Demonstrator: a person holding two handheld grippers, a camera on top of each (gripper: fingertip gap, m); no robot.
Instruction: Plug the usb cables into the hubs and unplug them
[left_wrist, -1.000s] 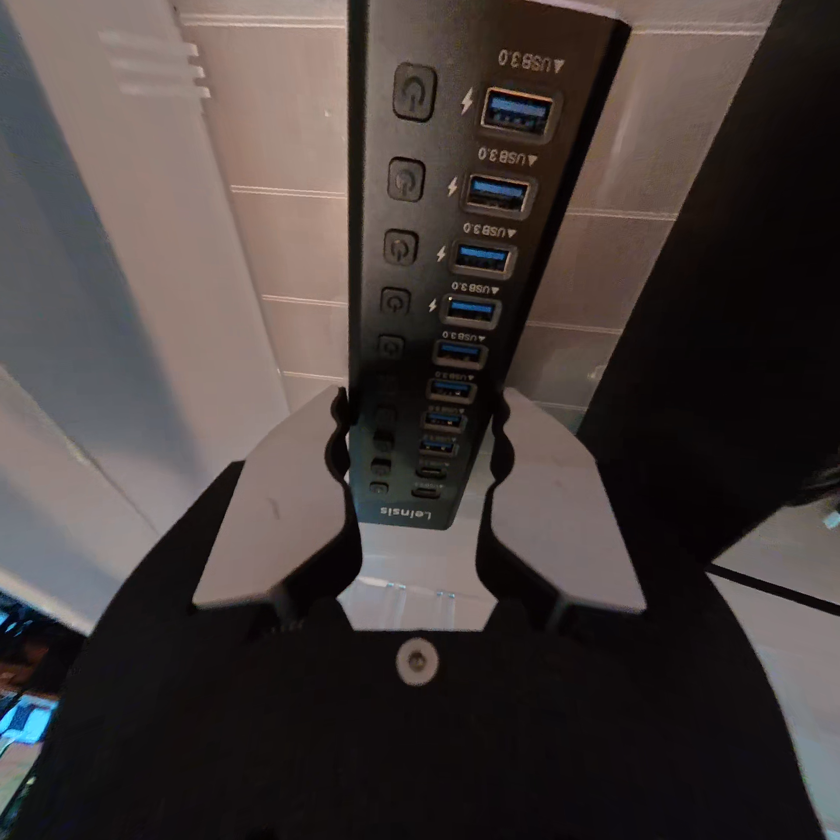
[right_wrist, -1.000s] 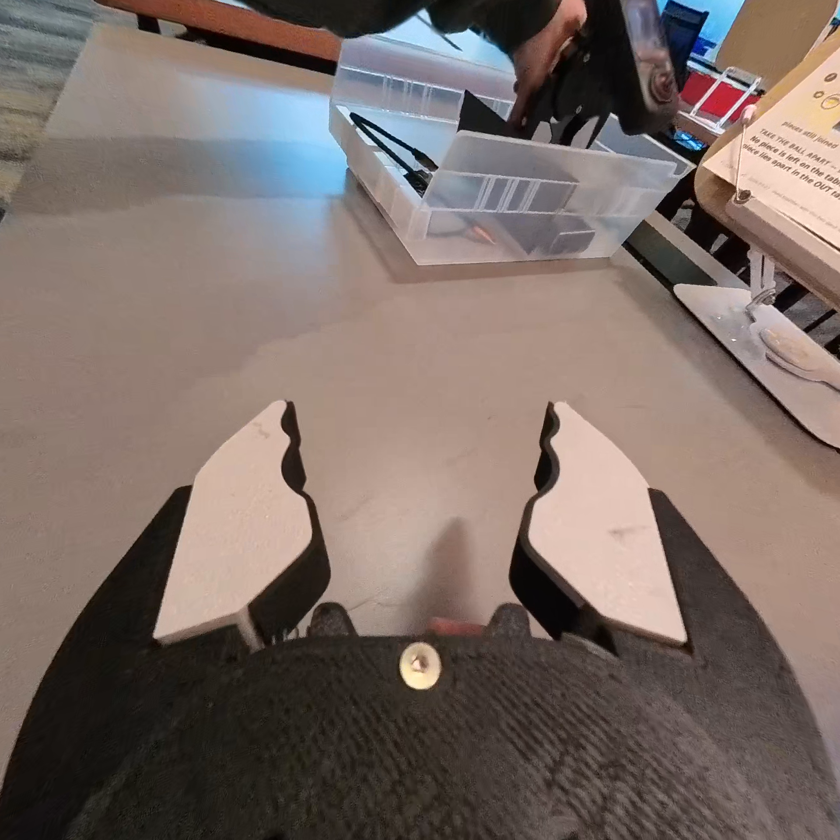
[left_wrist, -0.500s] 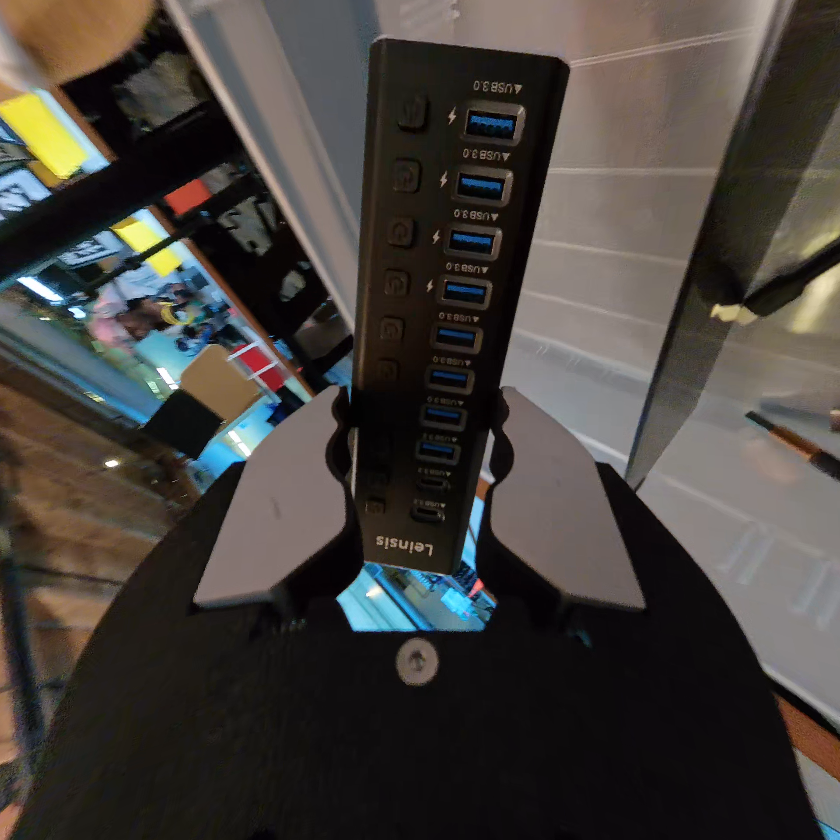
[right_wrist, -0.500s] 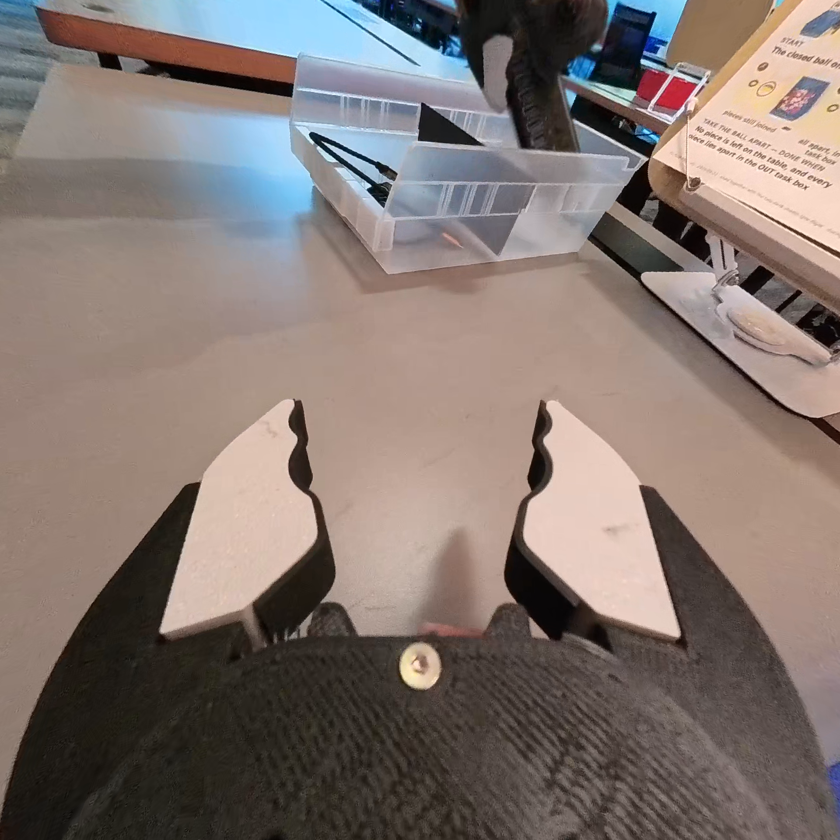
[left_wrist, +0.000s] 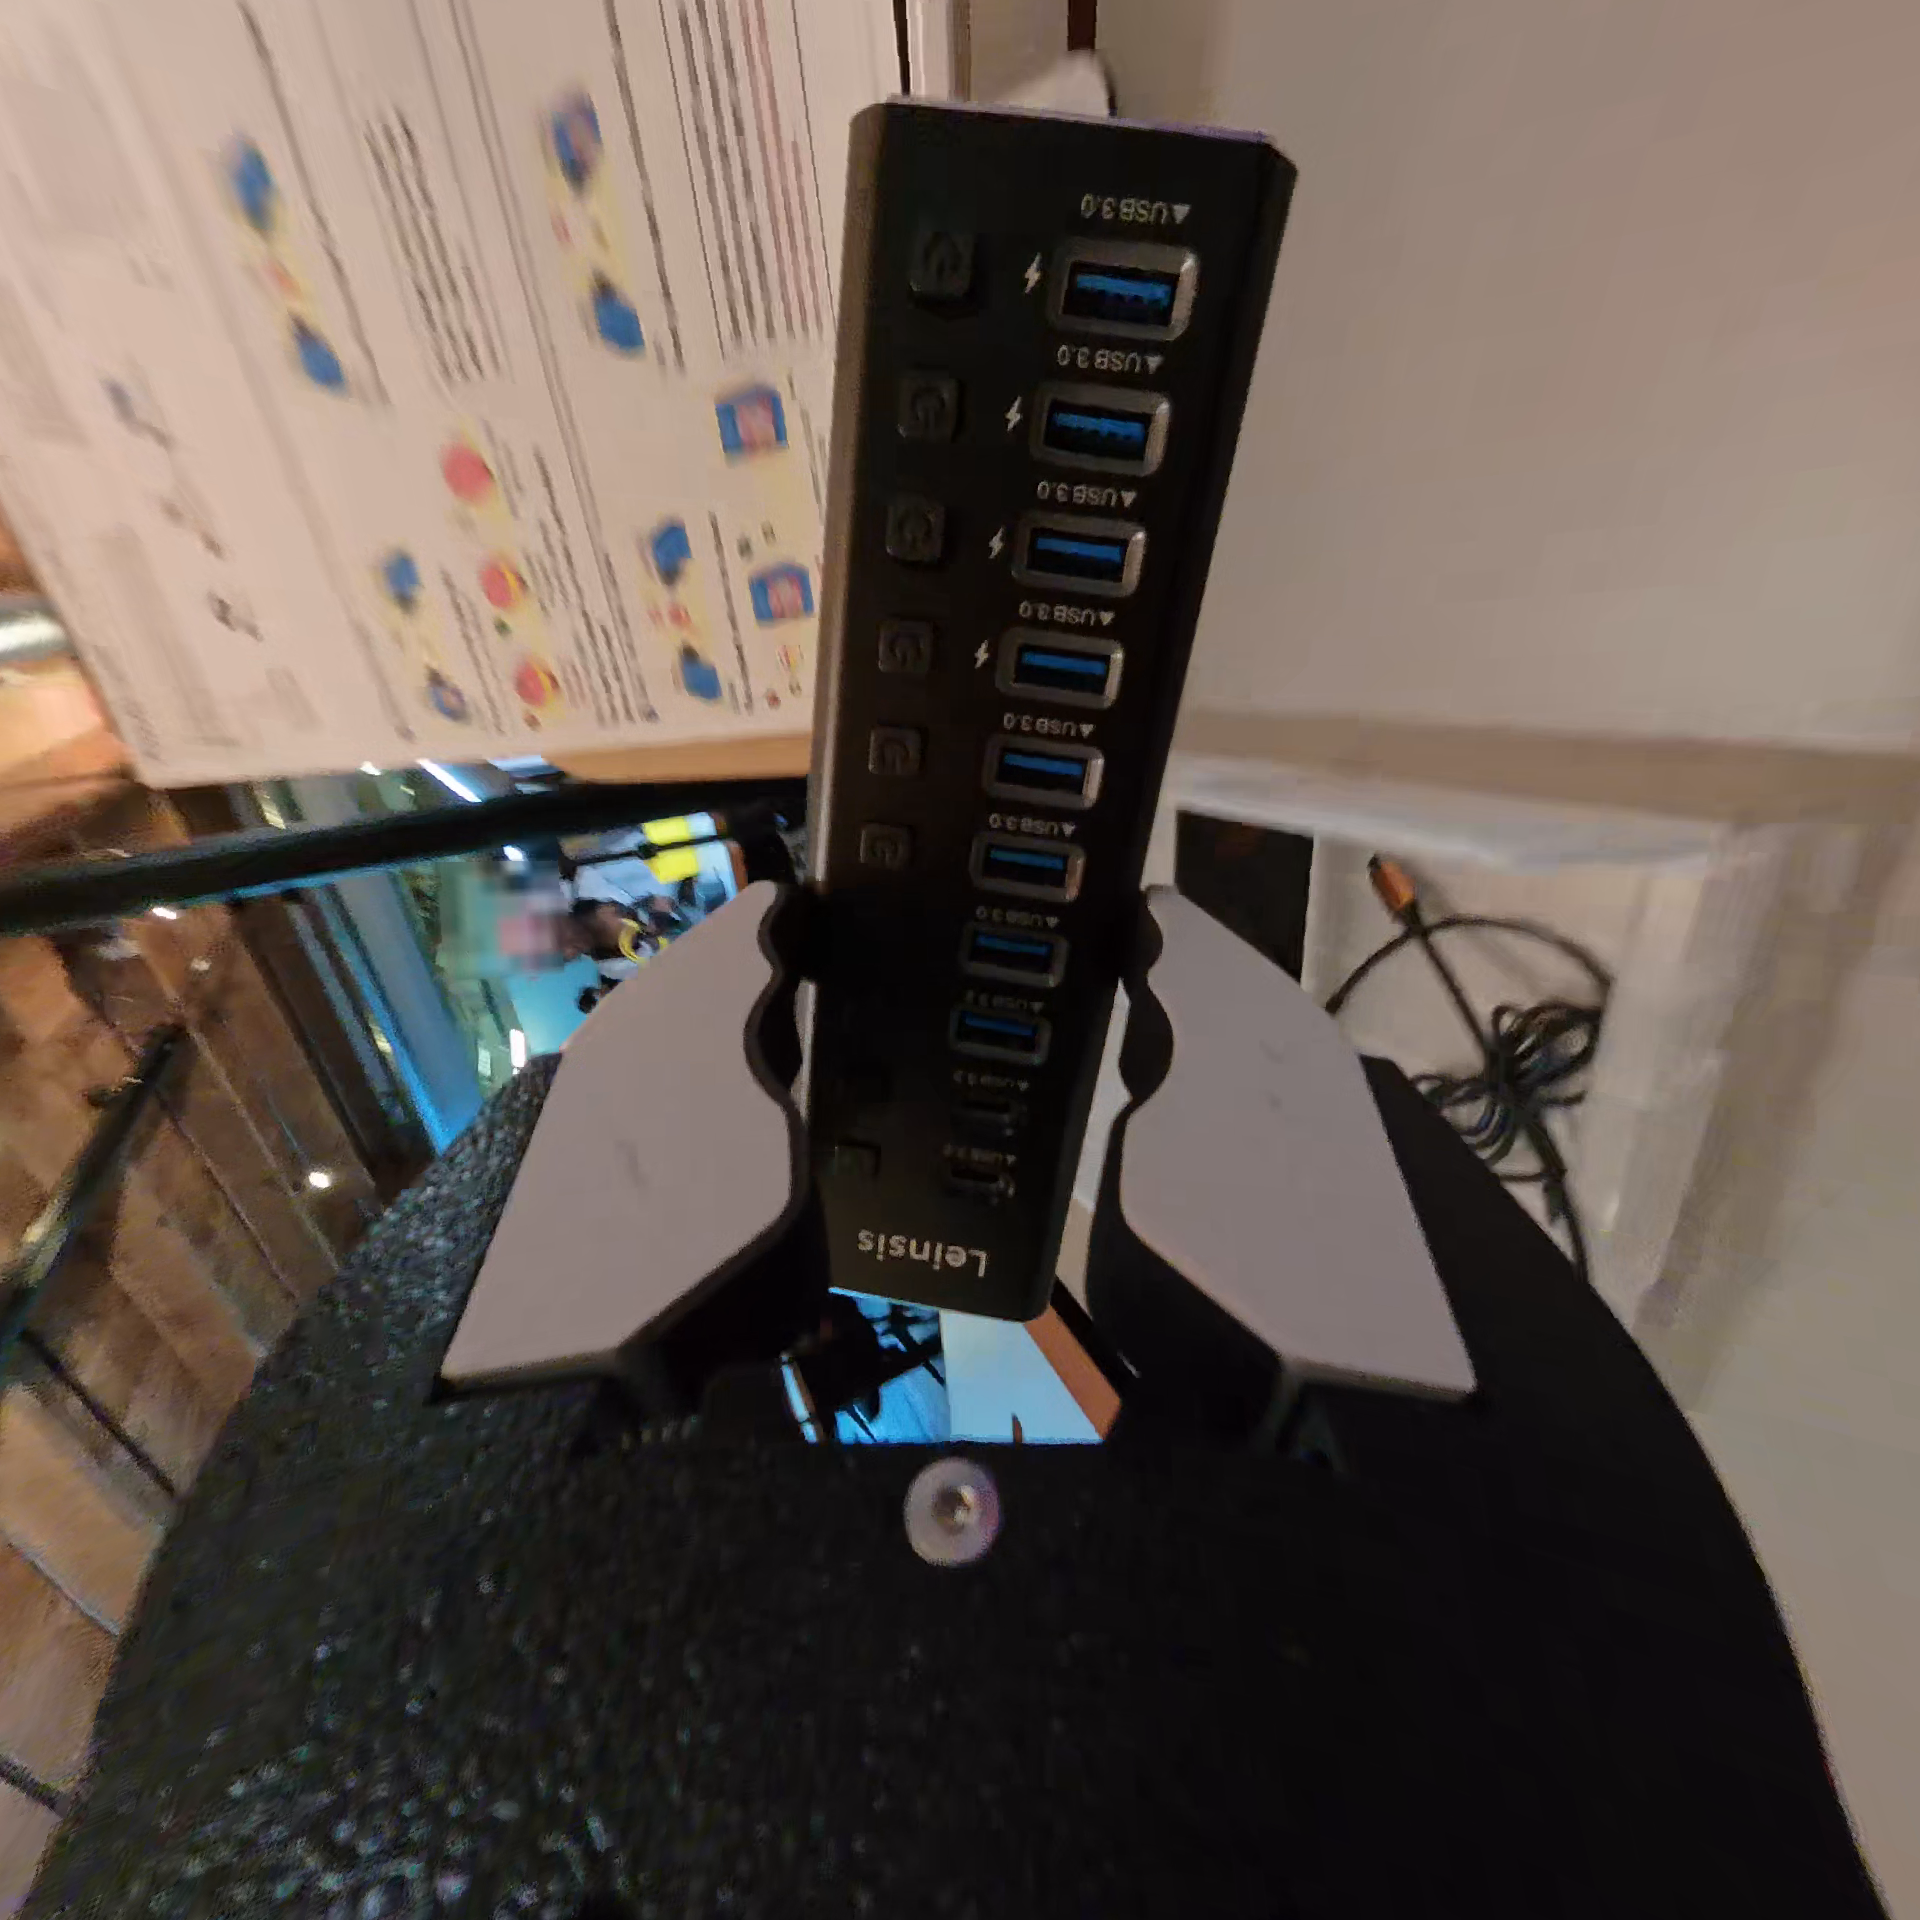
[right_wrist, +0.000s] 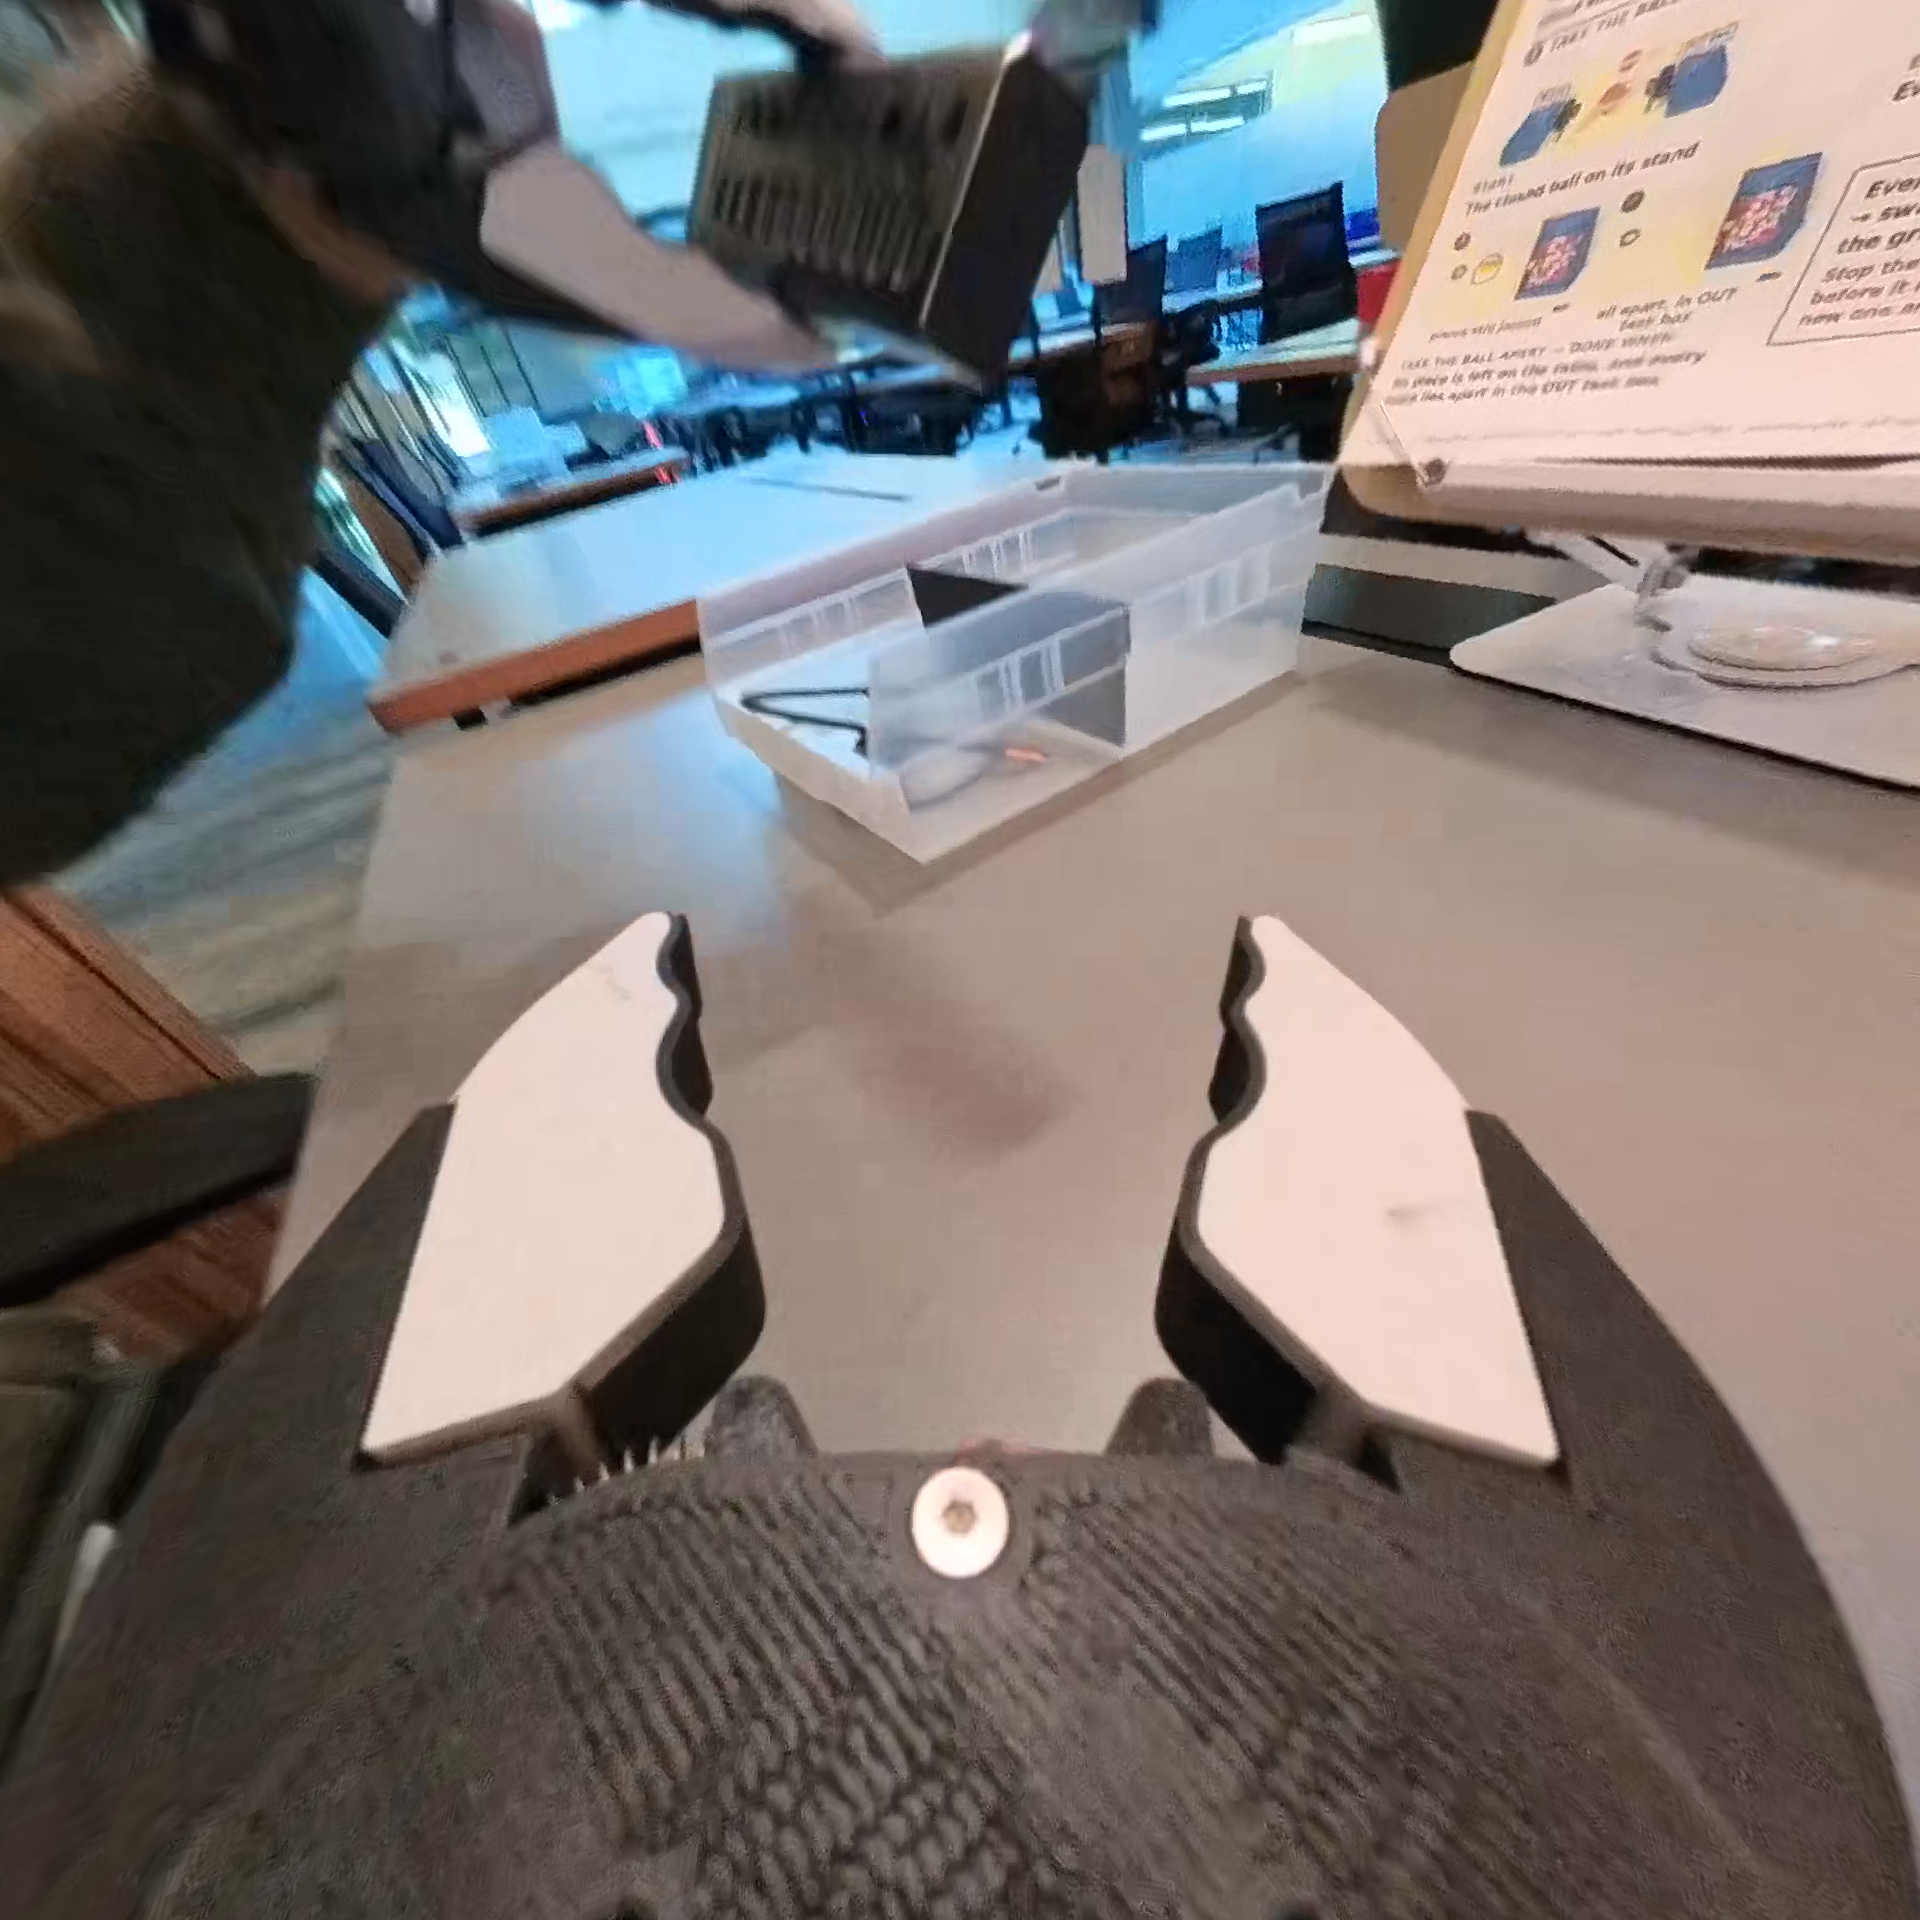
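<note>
My left gripper (left_wrist: 961, 904) is shut on the lower end of a long black USB hub (left_wrist: 1049, 582), held in the air with its row of blue ports facing the camera. No cable is plugged into it. The same hub (right_wrist: 883, 208) shows blurred high up in the right wrist view, carried by a sleeved arm. Black USB cables (left_wrist: 1496, 1029), one with an orange-collared plug (left_wrist: 1392, 883), lie coiled in a clear plastic bin (left_wrist: 1662, 935). My right gripper (right_wrist: 956, 925) is open and empty, low over the grey table (right_wrist: 1455, 987), well short of the bin (right_wrist: 1216, 634).
A printed instruction sheet (right_wrist: 1662, 229) on a board stands at the right on a flat white base (right_wrist: 1538, 655); it also shows in the left wrist view (left_wrist: 416, 364). A black divider (right_wrist: 956, 592) stands in the bin. The table's left edge and a wooden surface (right_wrist: 83, 1018) lie left. Across from one pair of fingers to the other is roughly 25 centimetres.
My left gripper has lifted the hub up out of the bin and swung it high to the left. My right gripper stayed open over the table while its view turned.
</note>
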